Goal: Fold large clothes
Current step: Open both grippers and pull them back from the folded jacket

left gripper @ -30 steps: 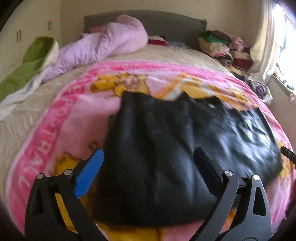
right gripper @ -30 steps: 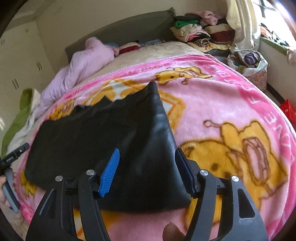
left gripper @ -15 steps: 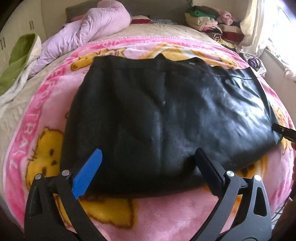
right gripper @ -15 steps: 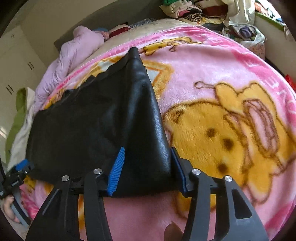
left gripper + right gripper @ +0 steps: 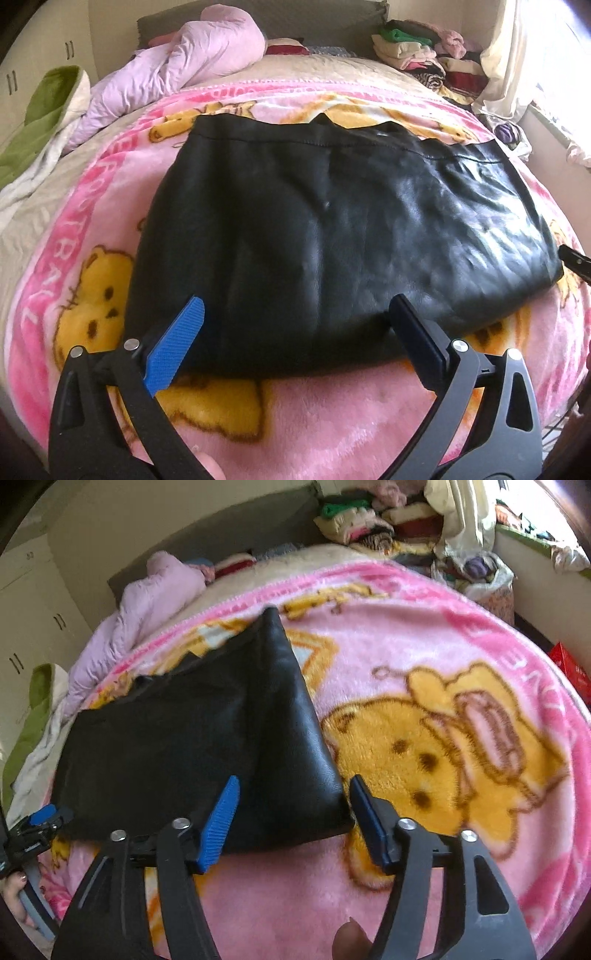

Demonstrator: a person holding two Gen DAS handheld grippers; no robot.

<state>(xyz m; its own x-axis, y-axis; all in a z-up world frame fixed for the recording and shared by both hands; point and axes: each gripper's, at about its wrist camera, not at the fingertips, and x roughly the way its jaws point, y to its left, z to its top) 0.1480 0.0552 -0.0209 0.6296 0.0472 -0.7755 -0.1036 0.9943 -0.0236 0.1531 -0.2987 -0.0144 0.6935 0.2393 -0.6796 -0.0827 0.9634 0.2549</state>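
A black leather-like garment [image 5: 332, 229] lies folded flat on the pink cartoon-bear blanket [image 5: 332, 413] that covers the bed. My left gripper [image 5: 295, 301] is open over the garment's near edge, and the cloth bulges between its fingers without being pinched. In the right wrist view the garment [image 5: 207, 731] ends in a near right corner that sits between the jaws of my right gripper [image 5: 294, 780]. Those jaws are opening, with a gap between each pad and the cloth. The left gripper [image 5: 40, 823] also shows at that view's left edge, with a person's fingers on it.
A lilac quilt [image 5: 177, 62] and a green and white cloth [image 5: 40, 114] lie at the bed's far left. A pile of folded clothes [image 5: 424, 51] stands at the far right by the curtain. Wardrobe doors [image 5: 22, 635] line the left wall. A red thing [image 5: 569, 668] sits beside the bed.
The left gripper came down and in toward the garment's near edge. The right gripper narrowed around the garment's right corner, then spread wider and drew back a little.
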